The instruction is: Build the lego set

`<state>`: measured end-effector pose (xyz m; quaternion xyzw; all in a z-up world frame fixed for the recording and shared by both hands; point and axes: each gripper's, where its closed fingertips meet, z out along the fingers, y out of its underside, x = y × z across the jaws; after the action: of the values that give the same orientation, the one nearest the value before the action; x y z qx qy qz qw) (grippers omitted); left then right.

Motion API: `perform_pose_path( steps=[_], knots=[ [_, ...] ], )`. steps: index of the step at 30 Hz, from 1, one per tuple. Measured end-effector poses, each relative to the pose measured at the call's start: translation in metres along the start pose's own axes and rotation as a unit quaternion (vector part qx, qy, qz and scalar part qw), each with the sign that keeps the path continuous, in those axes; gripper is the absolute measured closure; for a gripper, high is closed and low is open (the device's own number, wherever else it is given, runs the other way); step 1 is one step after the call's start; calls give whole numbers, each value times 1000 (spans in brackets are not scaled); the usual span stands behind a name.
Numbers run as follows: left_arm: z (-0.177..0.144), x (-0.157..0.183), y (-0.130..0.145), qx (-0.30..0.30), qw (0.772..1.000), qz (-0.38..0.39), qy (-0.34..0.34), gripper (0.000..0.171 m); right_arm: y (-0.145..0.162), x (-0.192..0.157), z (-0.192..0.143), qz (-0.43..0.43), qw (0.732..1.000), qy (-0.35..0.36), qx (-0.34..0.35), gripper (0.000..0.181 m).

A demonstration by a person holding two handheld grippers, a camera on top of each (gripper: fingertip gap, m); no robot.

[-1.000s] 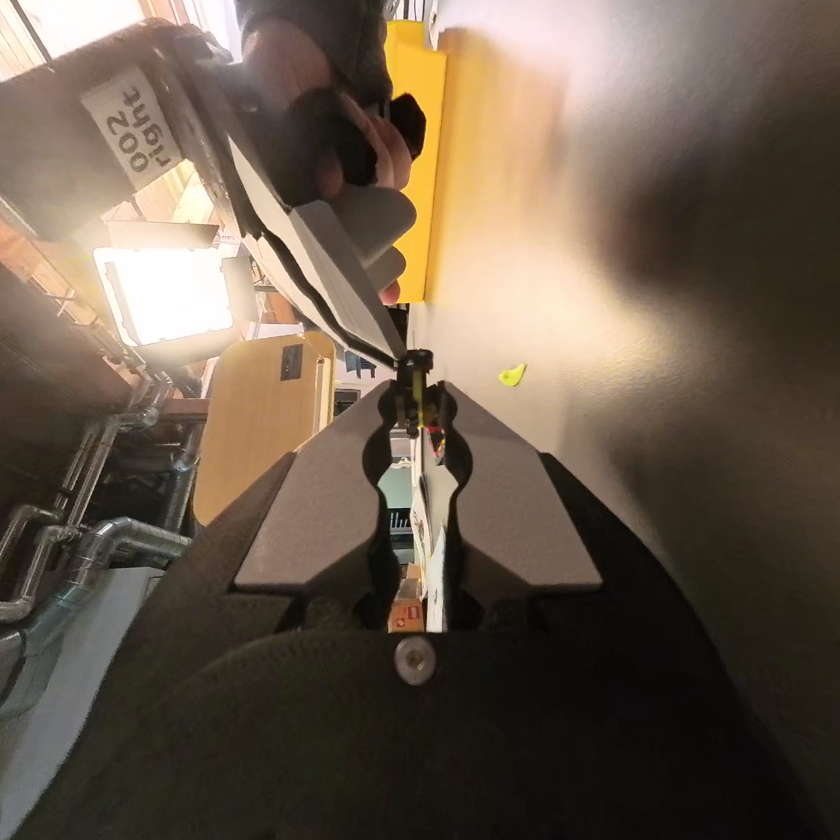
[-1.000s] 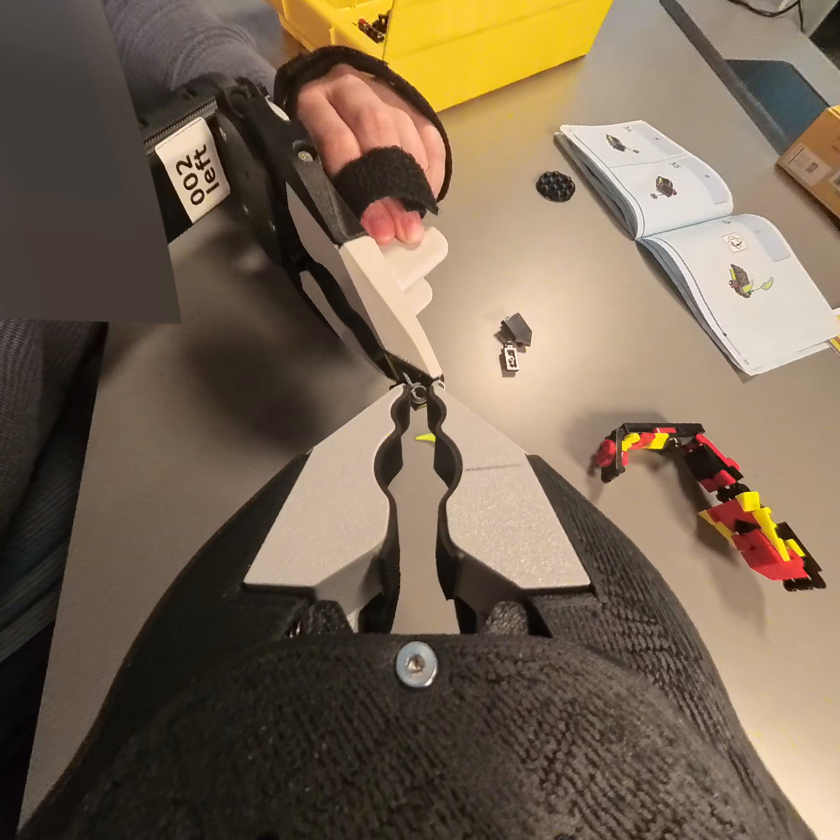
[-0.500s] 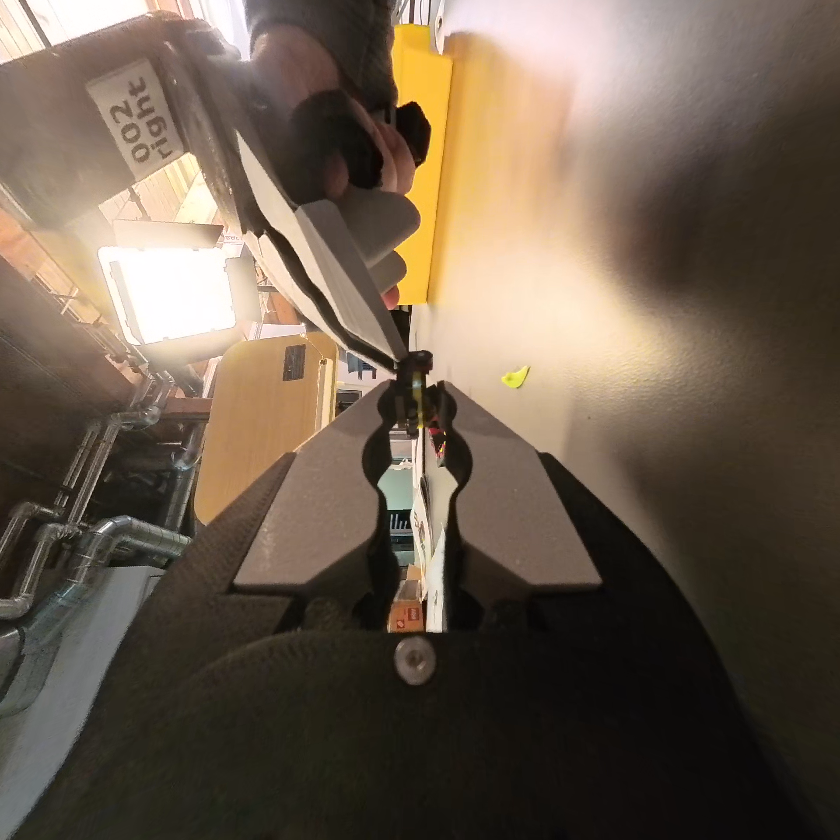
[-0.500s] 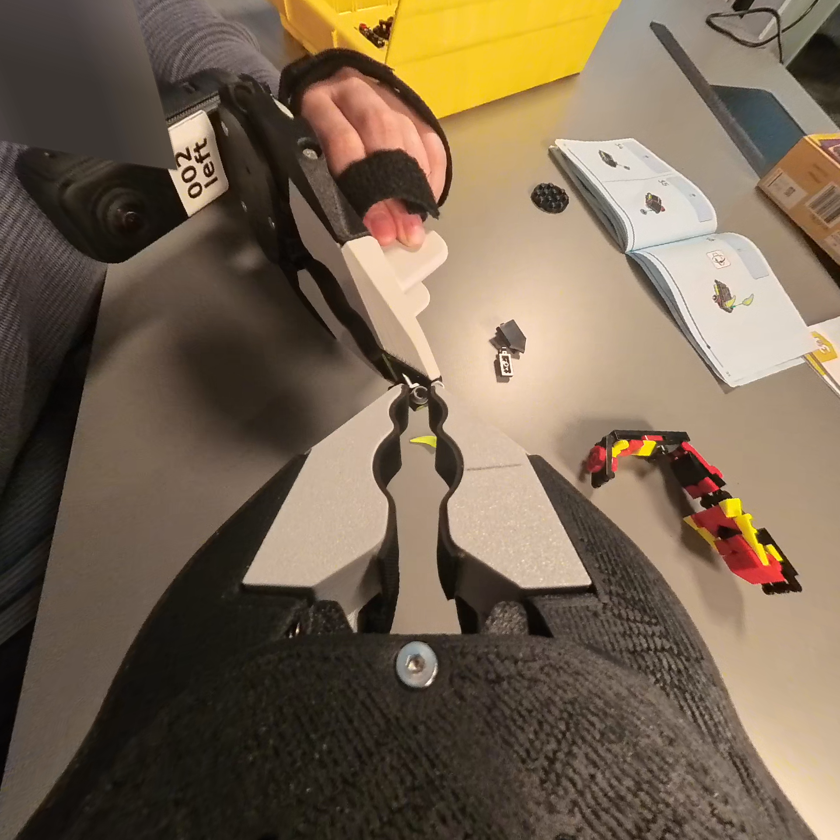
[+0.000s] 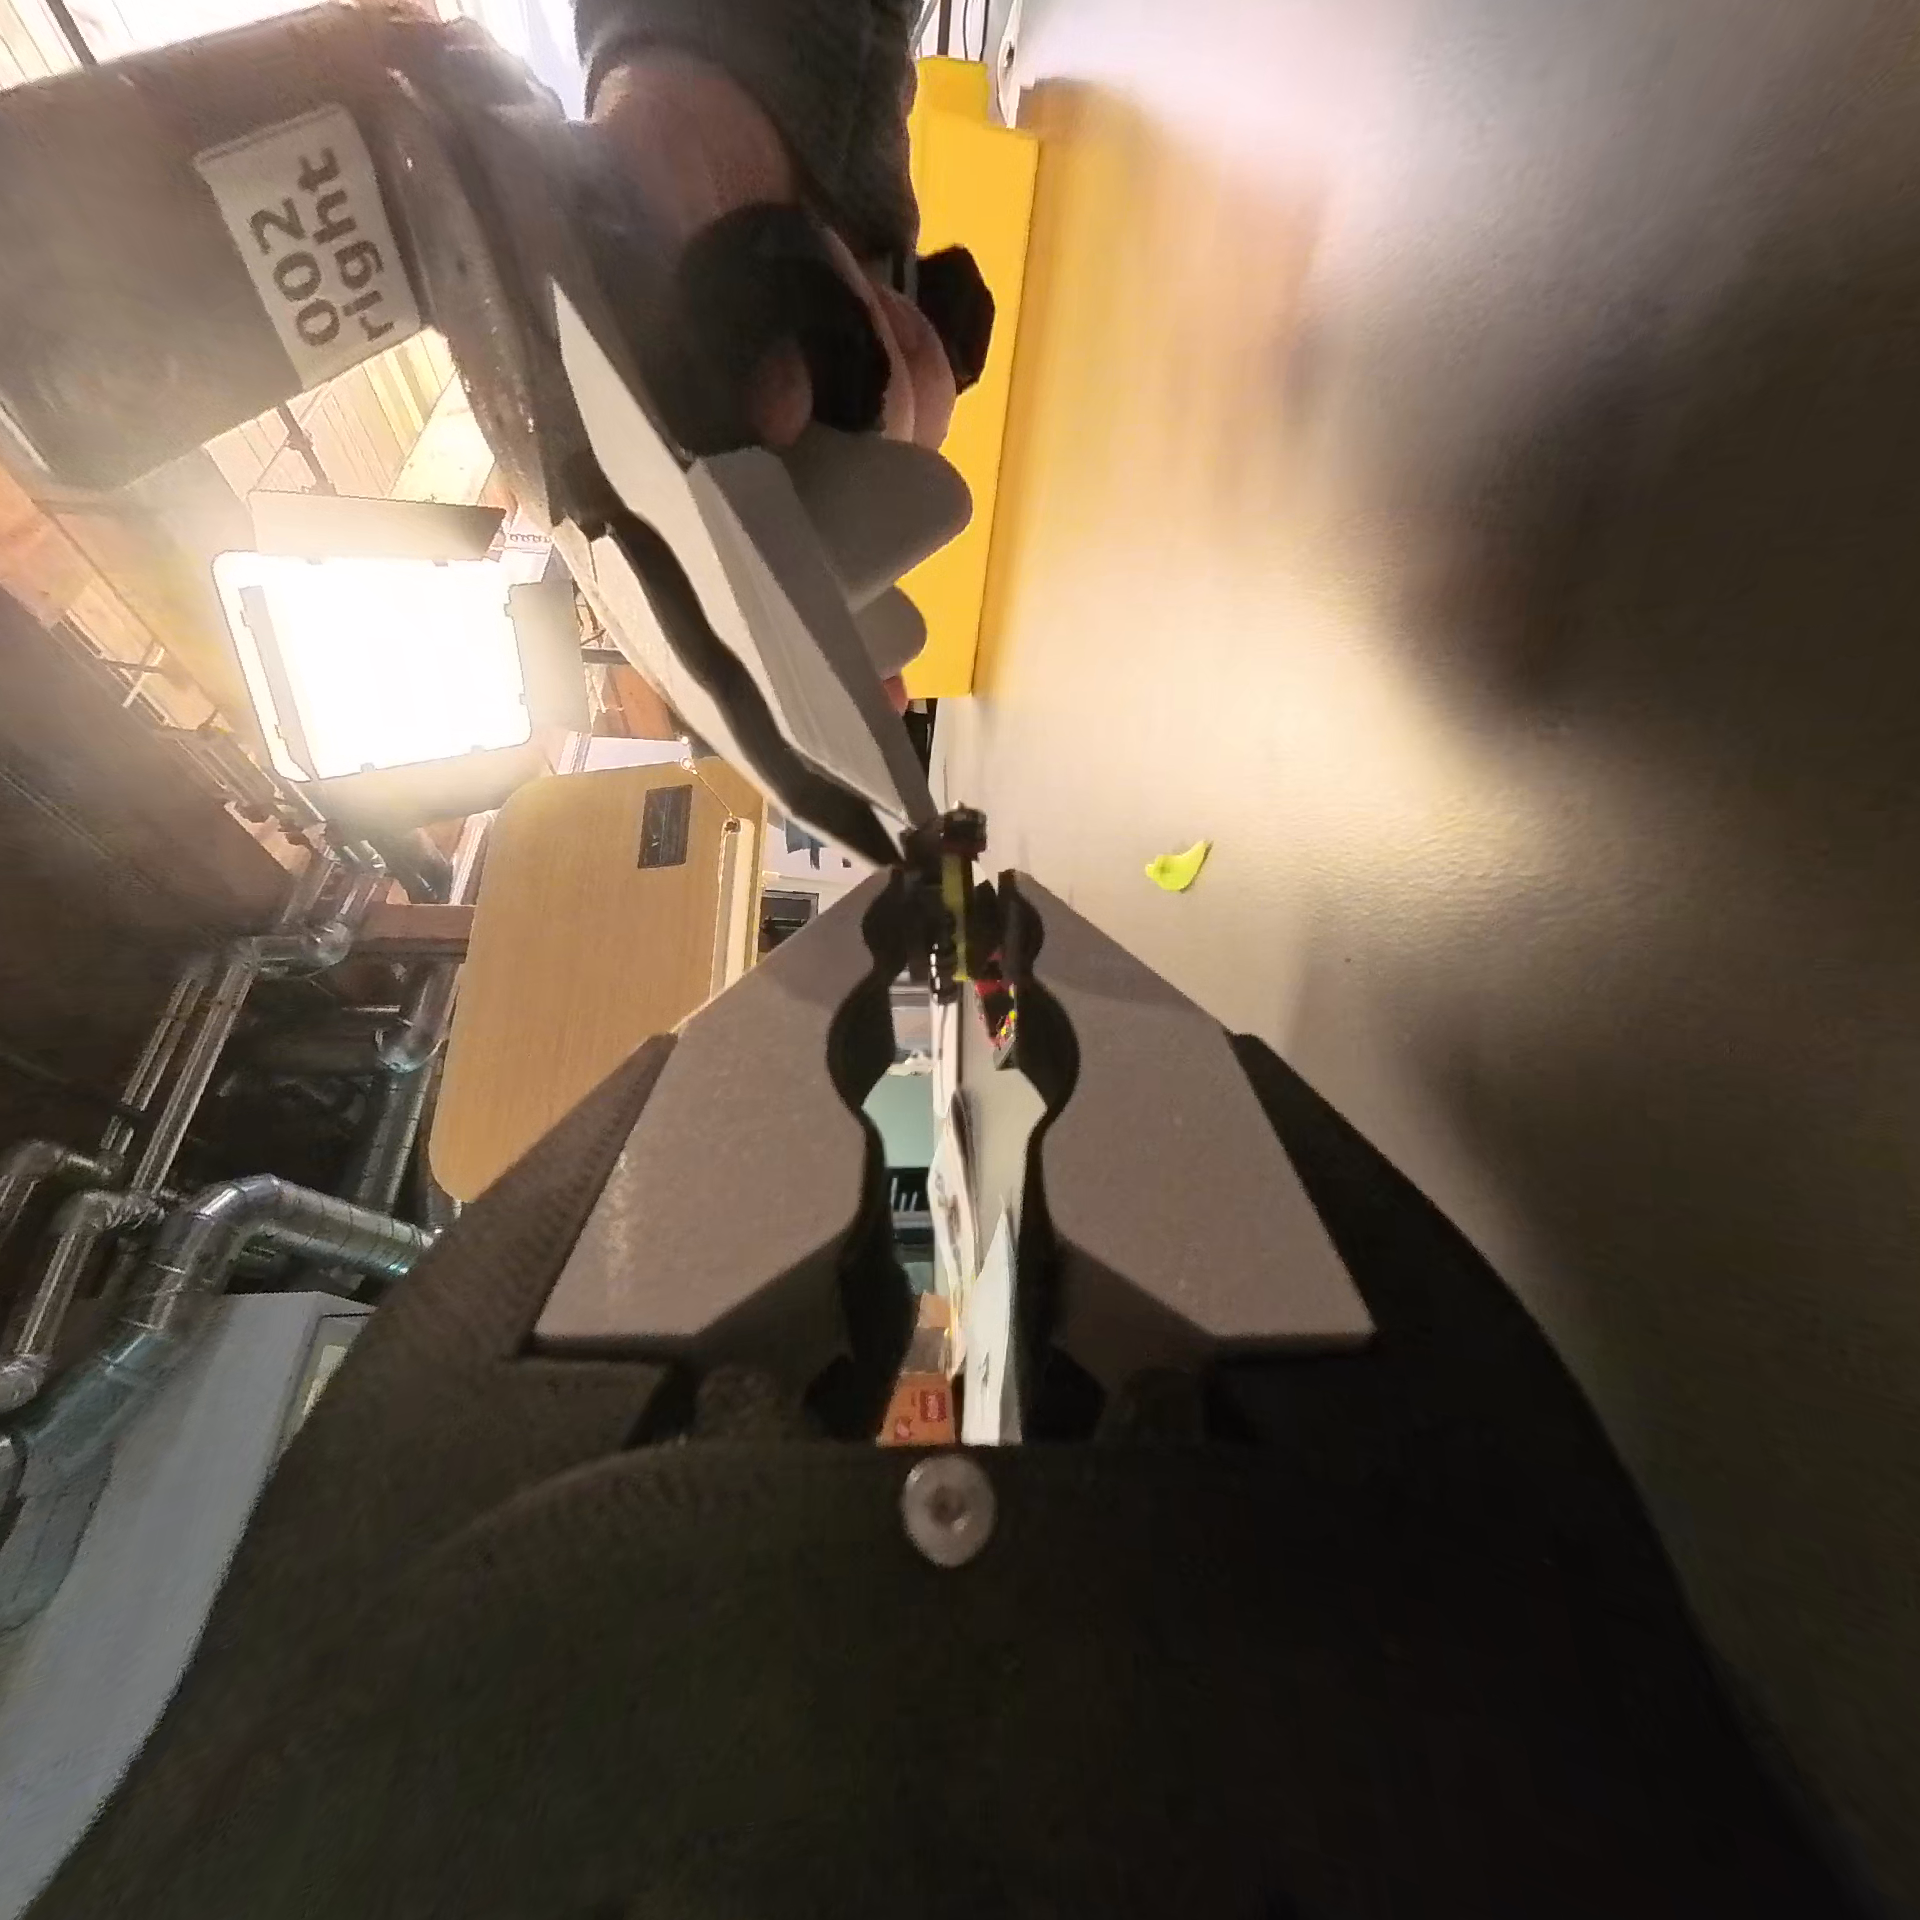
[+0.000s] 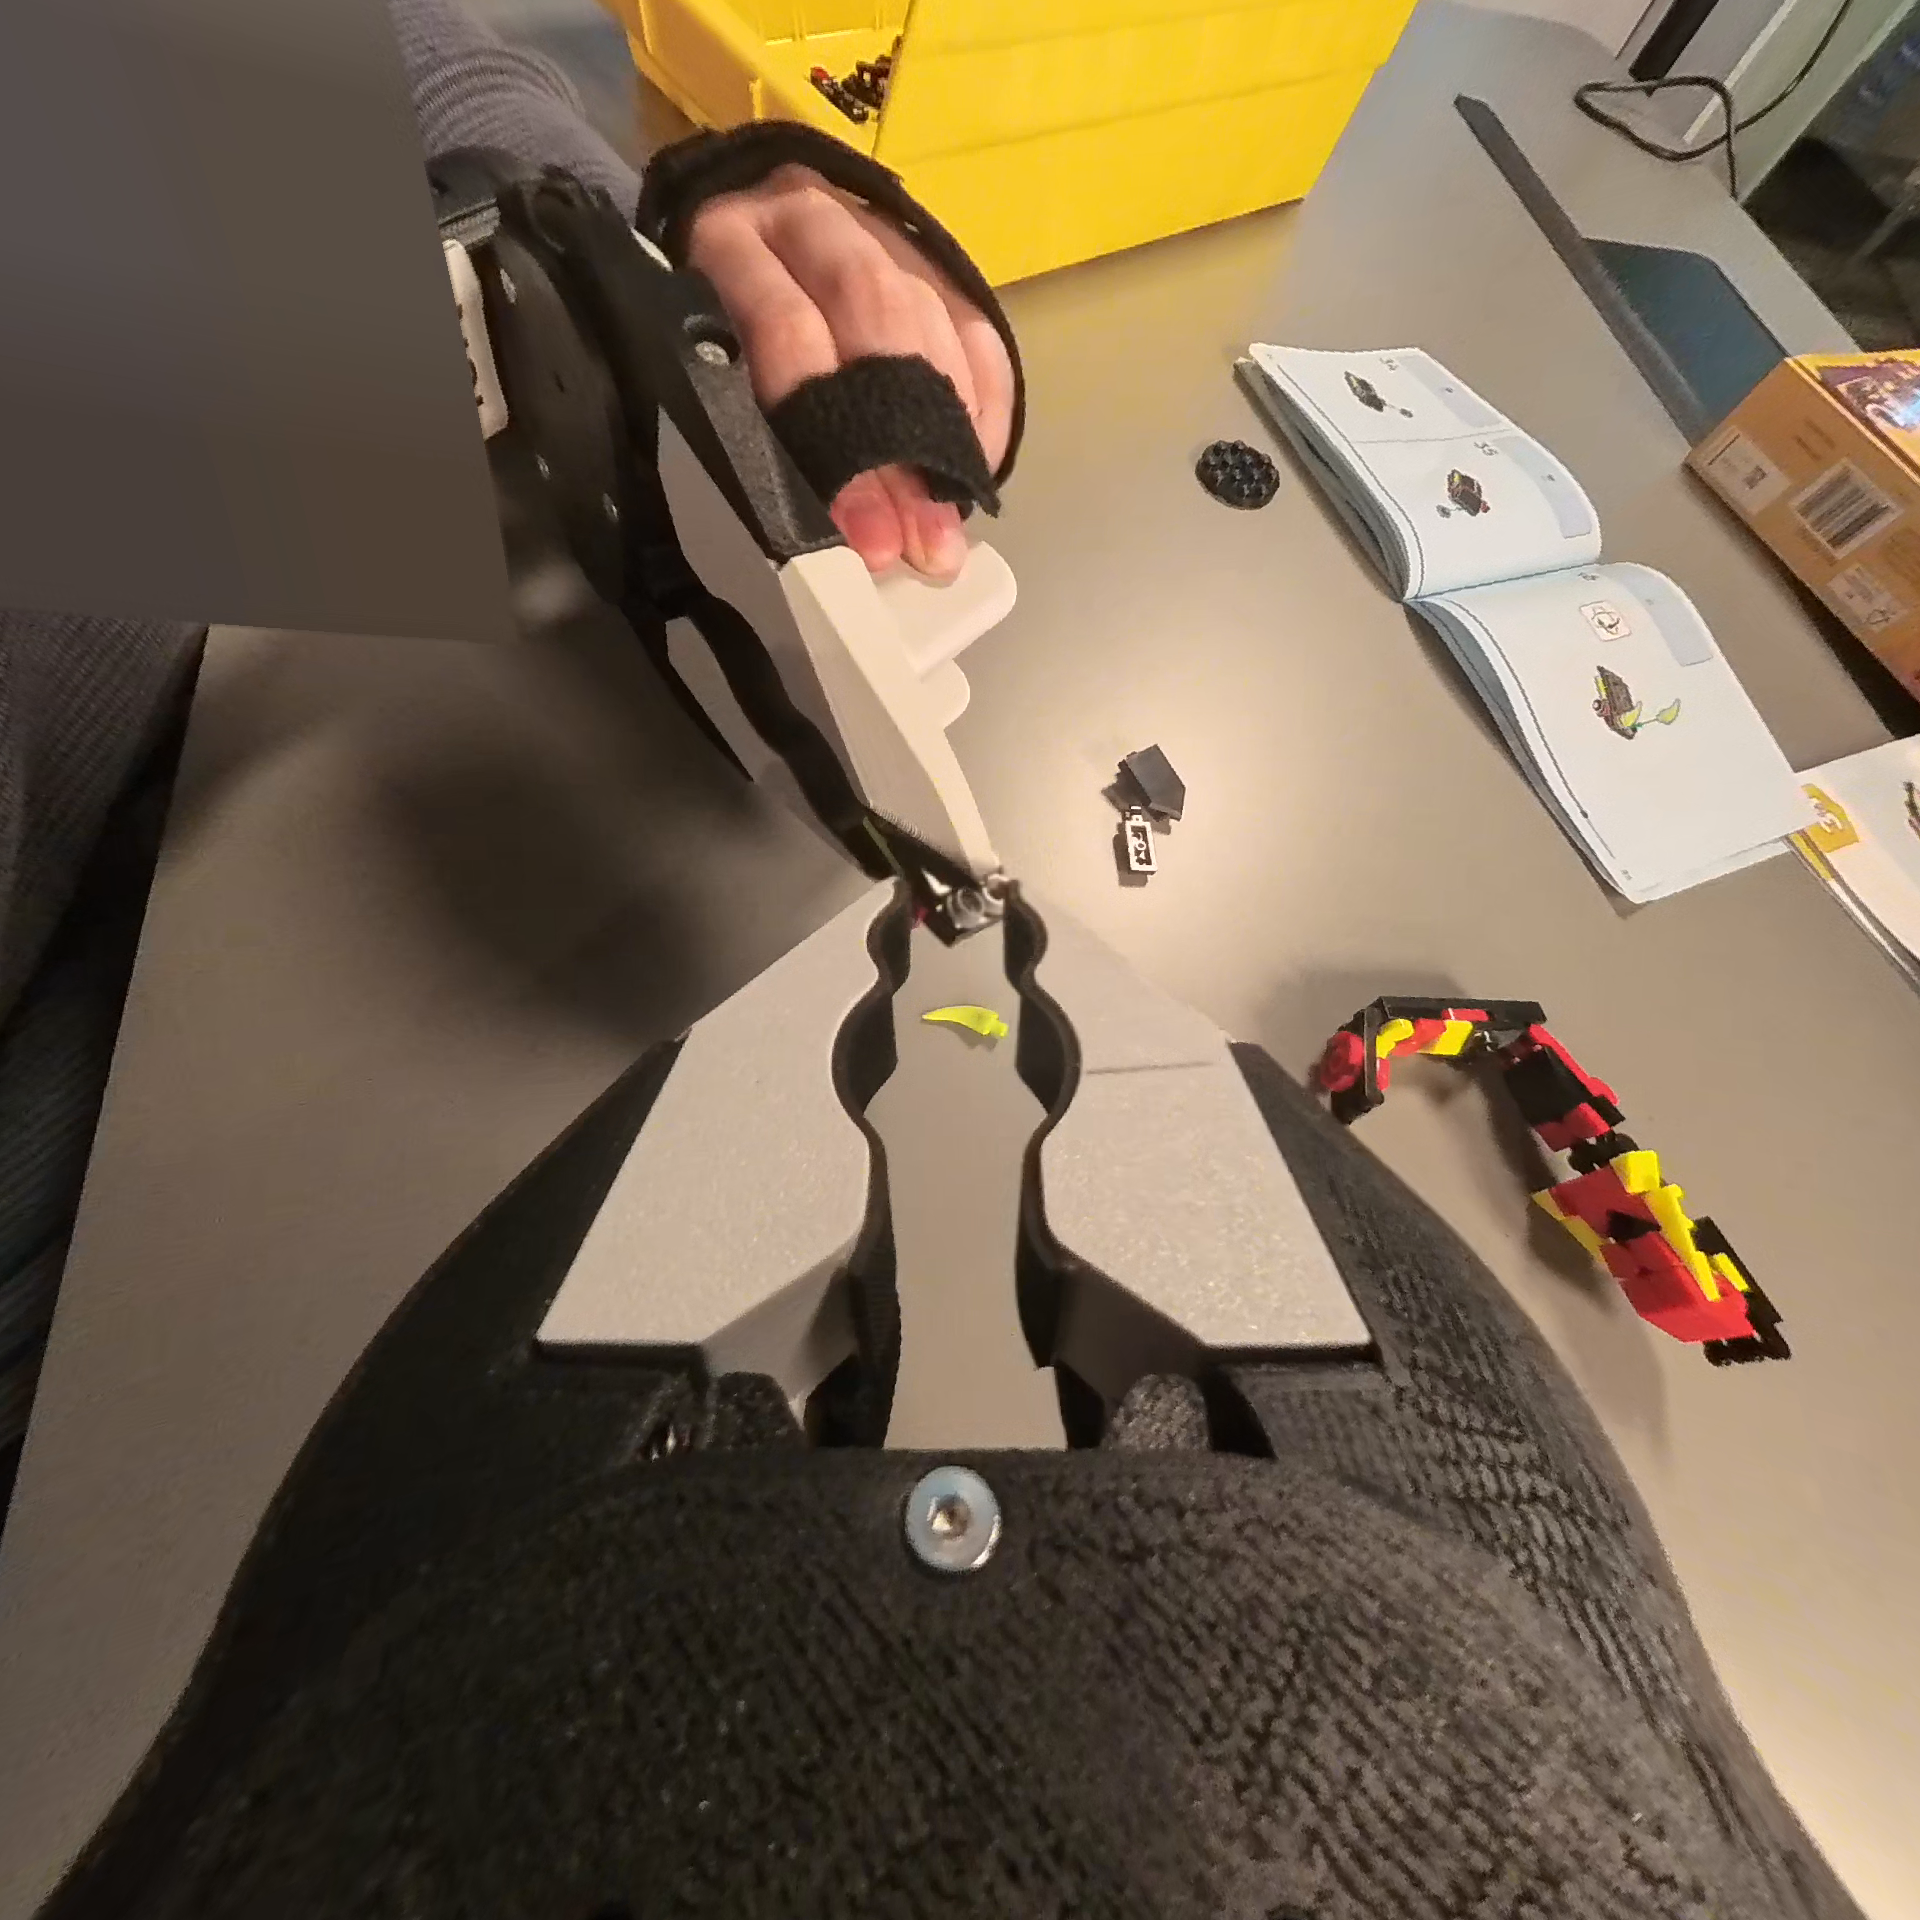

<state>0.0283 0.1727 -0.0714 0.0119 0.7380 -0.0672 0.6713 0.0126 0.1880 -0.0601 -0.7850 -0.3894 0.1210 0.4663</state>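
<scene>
My two grippers meet tip to tip above the grey table. My right gripper is shut on a small black lego piece with a grey stud. My left gripper is shut on a thin black and lime-green lego piece joined to it. In the right wrist view the left gripper comes in from the upper left, held by a strapped hand. In the left wrist view the right gripper comes in from the upper left. A red, yellow and black lego assembly lies on the table to the right.
A lime-green claw piece lies on the table under the grippers. Small dark pieces, a black round piece, an open instruction booklet and a cardboard box lie farther off. A yellow parts bin stands at the back. My left and right fingertips are right by each other.
The grippers stay tip to tip. The right gripper's jaws stand a little wider, and more of the black piece shows between them. The right wrist view has shifted slightly.
</scene>
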Motion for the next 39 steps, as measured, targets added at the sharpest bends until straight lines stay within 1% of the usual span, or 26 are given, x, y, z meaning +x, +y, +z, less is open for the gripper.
perform_pose_path(
  steps=[3,5,6,7,9,10,12,15,20,22,31,35,39],
  knots=[
    [0,1,-1,1,1000,-4,2,156,-4,1,-3,-20,1000,14,13,153],
    [0,1,-1,2,1000,-15,7,156,-8,2,-7,-72,996,45,25,146],
    [0,0,0,2,1000,-25,10,156,-7,4,-8,-117,990,74,21,146],
    [0,0,1,2,999,-34,12,156,-4,6,-8,-172,979,107,7,146],
    [0,-1,2,3,999,-51,16,156,4,8,-6,-281,944,167,-38,148],
    [0,-1,2,3,998,-57,18,156,8,8,-5,-319,927,189,-56,151],
    [0,-1,2,4,998,-66,22,156,11,5,0,-362,905,211,-72,153],
    [0,-1,2,4,997,-71,23,156,12,8,1,-404,879,239,-88,154],
    [0,-3,2,3,997,-77,22,156,9,11,2,-444,851,263,-97,157],
    [0,-4,2,4,996,-82,22,156,7,12,2,-453,844,269,-98,160],
    [0,-1,2,2,996,-88,33,156,7,12,6,-461,837,277,-100,171],
    [0,1,2,3,993,-107,49,157,10,14,8,-456,838,279,-113,172],
    [0,-2,2,6,987,-149,59,156,8,16,9,-460,828,297,-119,174]
  ],
)
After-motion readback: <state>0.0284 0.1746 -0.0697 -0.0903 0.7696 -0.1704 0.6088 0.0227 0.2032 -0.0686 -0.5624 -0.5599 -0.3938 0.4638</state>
